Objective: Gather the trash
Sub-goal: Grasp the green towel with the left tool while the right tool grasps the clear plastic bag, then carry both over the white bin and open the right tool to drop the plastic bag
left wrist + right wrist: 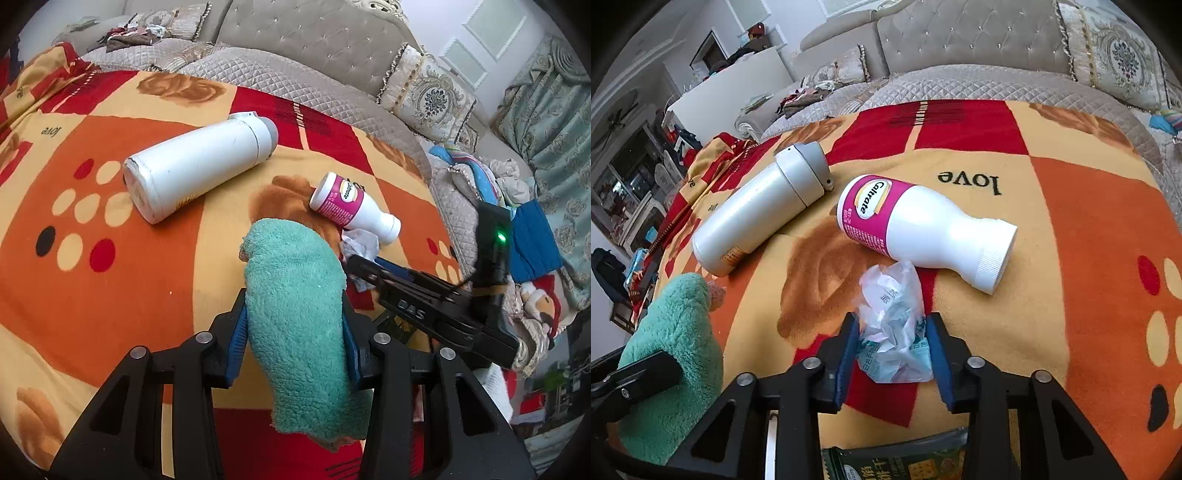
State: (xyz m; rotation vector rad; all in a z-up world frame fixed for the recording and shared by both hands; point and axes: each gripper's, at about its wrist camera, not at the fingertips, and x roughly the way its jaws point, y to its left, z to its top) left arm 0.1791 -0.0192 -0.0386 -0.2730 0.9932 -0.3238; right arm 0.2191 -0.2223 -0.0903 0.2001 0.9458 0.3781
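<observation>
My left gripper point(293, 299) is shut on a green fluffy cloth point(299, 325), which bulges out ahead of its blue pads and hangs below them. In the right wrist view the same cloth point(672, 350) shows at the lower left. My right gripper point(892, 321) is shut on a crumpled clear plastic wrapper point(892, 332) lying on the patterned blanket point(1071, 295). In the left wrist view the wrapper point(360, 242) sits at the tip of the right gripper point(356, 264). Just beyond it a white Caltrate bottle point(923, 229) with a pink label lies on its side.
A white thermos flask point(761, 210) lies on its side left of the Caltrate bottle. A dark green snack packet point(894, 461) shows under the right gripper. A quilted grey sofa point(295, 48) with cushions borders the blanket, and clothes and a soft toy point(539, 302) are piled at the right.
</observation>
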